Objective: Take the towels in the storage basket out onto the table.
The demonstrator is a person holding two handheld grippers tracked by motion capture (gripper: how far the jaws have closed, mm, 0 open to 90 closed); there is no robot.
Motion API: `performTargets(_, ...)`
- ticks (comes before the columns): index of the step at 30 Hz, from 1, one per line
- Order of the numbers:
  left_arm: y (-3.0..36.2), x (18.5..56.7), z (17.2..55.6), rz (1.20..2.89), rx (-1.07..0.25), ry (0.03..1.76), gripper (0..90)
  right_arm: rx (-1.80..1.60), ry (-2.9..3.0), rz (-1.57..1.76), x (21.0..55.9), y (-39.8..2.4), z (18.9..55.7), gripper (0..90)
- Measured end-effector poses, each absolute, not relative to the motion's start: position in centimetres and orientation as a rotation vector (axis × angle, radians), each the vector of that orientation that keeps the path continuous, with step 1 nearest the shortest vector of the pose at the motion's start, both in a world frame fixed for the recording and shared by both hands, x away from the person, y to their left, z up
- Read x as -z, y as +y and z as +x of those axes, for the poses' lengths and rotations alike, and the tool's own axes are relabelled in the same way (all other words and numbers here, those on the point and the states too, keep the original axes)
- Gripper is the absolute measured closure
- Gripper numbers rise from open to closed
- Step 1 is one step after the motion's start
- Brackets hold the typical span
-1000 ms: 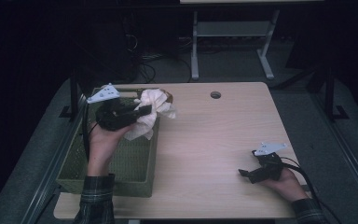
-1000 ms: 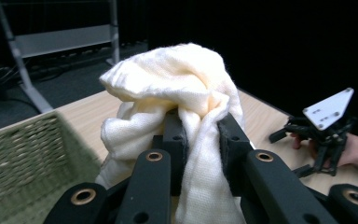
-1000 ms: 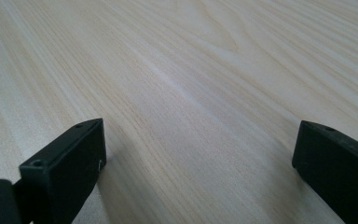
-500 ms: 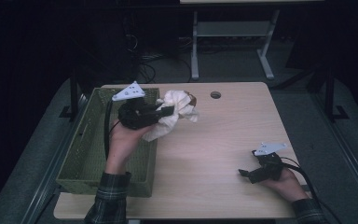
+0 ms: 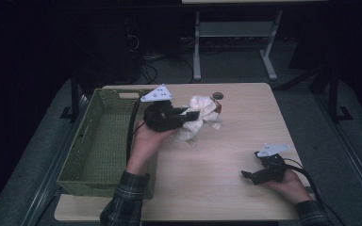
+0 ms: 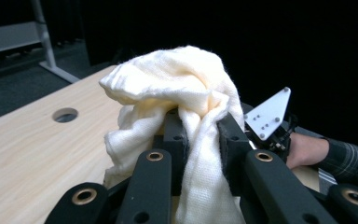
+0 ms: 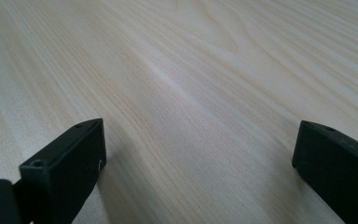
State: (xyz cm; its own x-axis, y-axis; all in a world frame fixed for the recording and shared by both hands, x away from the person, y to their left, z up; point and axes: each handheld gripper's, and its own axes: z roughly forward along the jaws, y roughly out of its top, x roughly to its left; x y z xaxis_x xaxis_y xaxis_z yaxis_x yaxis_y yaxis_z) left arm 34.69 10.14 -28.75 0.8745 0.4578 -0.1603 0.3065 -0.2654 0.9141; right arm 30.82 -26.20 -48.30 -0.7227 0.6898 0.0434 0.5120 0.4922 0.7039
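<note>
Here, green basket [image 5: 104, 141] beside claw-held cloth [image 5: 200, 115].

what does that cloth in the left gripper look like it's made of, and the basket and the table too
Cloth: soft cream woven cotton, probably; fuzzy, matte, limp folds. Basket: green, finely perforated walls, likely moulded plastic. Table: pale wood-grain top, smooth with a soft sheen, perhaps laminate.

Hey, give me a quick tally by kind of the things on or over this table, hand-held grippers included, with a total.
Cream cloth, pinched in the left hand-held gripper: 1
Green woven basket: 1
Hand-held grippers, the left one and the right hand-held gripper resting open on the table: 2
Total: 4
</note>
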Motion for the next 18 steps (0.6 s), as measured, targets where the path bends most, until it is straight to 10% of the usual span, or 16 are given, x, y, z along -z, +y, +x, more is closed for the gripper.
performTargets(18, 4.2, 33.1, 34.8, 1.958, -0.073, 0.560, 77.1, -1.056, 2.494, 1.027, 48.3, -26.2, 30.8, 2.4)
